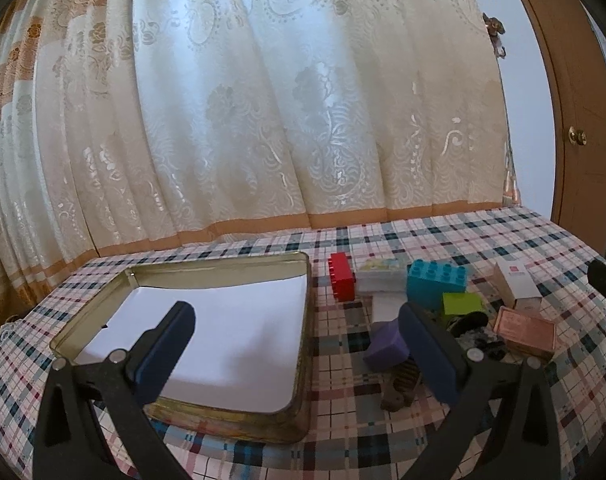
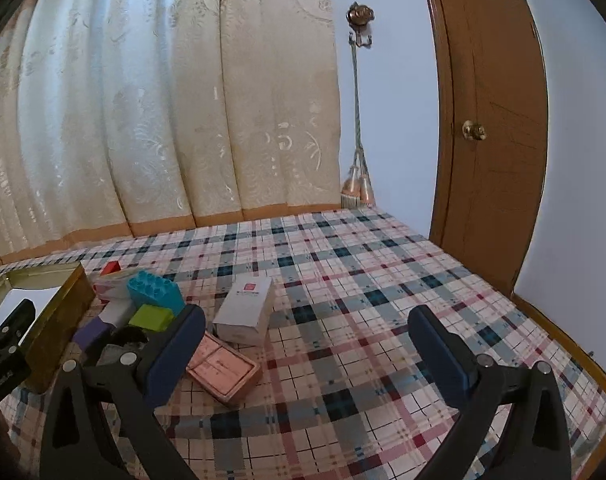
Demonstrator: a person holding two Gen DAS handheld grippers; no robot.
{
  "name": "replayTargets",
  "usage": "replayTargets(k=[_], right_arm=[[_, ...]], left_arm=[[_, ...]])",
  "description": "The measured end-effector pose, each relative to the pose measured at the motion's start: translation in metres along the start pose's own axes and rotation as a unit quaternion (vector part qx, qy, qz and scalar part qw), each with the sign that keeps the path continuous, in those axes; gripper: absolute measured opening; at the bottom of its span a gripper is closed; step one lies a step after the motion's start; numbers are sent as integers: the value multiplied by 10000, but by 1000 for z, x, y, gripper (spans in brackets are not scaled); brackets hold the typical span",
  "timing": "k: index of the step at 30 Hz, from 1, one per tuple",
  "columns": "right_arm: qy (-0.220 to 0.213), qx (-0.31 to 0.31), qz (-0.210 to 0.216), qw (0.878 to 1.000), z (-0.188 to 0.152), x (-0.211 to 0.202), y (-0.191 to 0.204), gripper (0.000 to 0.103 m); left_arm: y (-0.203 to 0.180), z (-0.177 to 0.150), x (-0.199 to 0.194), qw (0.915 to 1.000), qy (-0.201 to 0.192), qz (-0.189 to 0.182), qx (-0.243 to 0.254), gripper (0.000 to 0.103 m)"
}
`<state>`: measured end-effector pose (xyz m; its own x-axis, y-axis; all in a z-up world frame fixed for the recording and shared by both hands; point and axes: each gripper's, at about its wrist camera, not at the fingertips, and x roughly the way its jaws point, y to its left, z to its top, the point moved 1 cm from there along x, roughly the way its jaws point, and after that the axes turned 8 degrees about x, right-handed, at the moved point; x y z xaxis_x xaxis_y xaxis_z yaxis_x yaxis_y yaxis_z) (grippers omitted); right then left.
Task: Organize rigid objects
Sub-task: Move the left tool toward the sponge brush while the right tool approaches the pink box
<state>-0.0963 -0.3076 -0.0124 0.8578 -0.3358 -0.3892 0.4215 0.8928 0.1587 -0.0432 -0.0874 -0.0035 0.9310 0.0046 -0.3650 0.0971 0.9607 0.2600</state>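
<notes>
I see both grippers, left (image 1: pixel 299 344) and right (image 2: pixel 307 344), spread wide, empty. The rectangular gold metal tin (image 1: pixel 303 344) runs lengthwise away from me; the white carton (image 2: pixel 245 310) right of it bears an unreadable red label.

The tin (image 1: pixel 299 364) was glossy, worn metal lined with matt white paper (image 1: pixel 223 332); the red brick (image 1: pixel 342 282) and blue brick (image 1: pixel 435 284) were smooth plastic, on a woven plaid cloth (image 2: pixel 363 320)

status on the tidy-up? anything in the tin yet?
Done: nothing yet; the tin holds only its white liner. In hand: nothing; the left gripper and right gripper are both open. Left: the red brick, blue brick, green brick, purple block, white box and pink box all sit on the tablecloth.
</notes>
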Motion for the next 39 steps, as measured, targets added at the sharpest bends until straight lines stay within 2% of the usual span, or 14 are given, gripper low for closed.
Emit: replayTargets(k=[3,5,8,11,17,19,23,25,27,29,35,39], right_arm=[[-112,-118,-82,9998,-1,-4,4,103],[-91,-138,-25,9999,-1,-3,5,103],[236,53,22,9997,0,6,-2,103],[338,352,109,9987,1,9,-14,103],[756,543,399,9949,-3,21,-19,103],[819,680,417,9934,-4,24,-25,103],[1063,796,570,9895,-6,31,-33,103],[1142,802,617,9883,-6,34,-35,103],[1204,766,566,9881,-7,38,-35,103],[1252,759,623,9873,-7,39,-36,103],[1329,669,703,9864,-6,42,-36,103],[1378,600,702,9861,-6,46,-37,103]], left_arm=[[0,-1,0,10000,24,-73,-13,103],[0,-2,2,9996,138,-255,-50,103],[4,-6,5,9974,406,-548,-216,103],[3,-9,2,9953,428,-816,-289,103],[-29,1,4,9924,570,-1067,220,103],[-39,3,7,9918,659,-1034,352,103],[-62,3,20,9852,1034,-1262,534,102],[-75,3,27,9807,1225,-1348,709,94],[-84,0,36,9749,1462,-1467,812,94],[-88,-1,41,9717,1573,-1595,746,94],[-98,-3,50,9688,1729,-1571,830,94],[-101,-5,59,9634,1959,-1637,821,92]])
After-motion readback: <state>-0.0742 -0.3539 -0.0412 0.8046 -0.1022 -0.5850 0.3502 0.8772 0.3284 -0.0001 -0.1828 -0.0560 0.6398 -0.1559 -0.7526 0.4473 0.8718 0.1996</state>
